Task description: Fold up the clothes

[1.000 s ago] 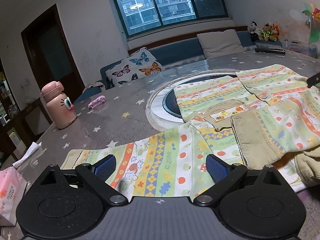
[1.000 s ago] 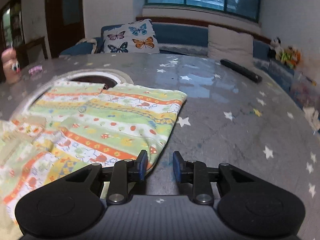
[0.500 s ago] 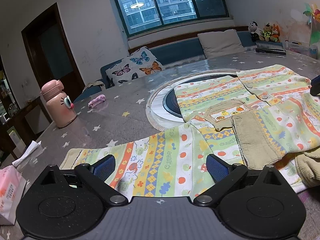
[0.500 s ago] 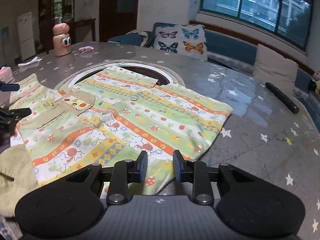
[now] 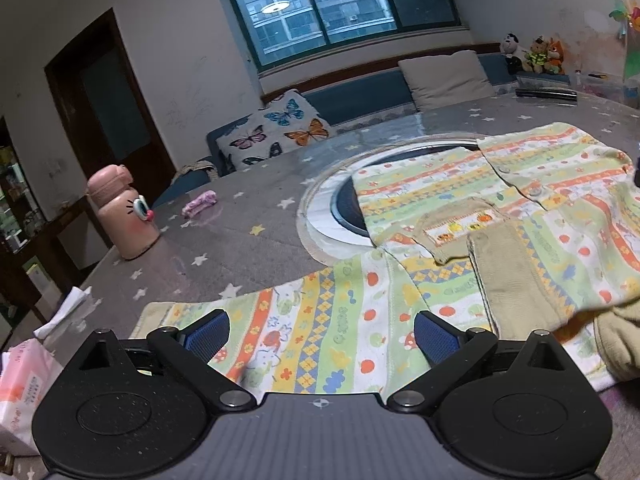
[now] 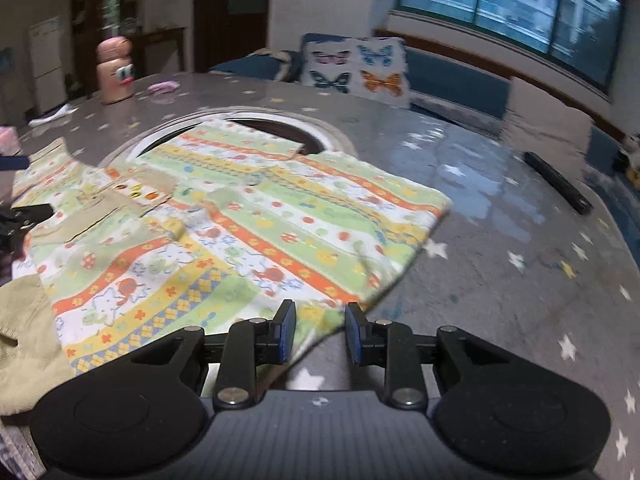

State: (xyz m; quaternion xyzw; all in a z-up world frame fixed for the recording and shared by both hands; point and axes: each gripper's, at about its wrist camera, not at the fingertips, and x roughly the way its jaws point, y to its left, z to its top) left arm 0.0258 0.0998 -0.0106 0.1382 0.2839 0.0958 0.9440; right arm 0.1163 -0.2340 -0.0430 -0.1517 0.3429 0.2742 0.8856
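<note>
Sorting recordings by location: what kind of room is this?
Likely a home living or dining room: a window bench with a butterfly cushion, stuffed toys, and a star-patterned table.

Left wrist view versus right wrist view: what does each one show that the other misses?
Only the left wrist view shows the stuffed toys on the window bench and the wide-open left gripper. Only the right wrist view shows the right gripper, its jaws narrowly apart around the garment's corner. Both show the colourful striped children's garment, the pink cartoon bottle and the butterfly cushion.
</note>
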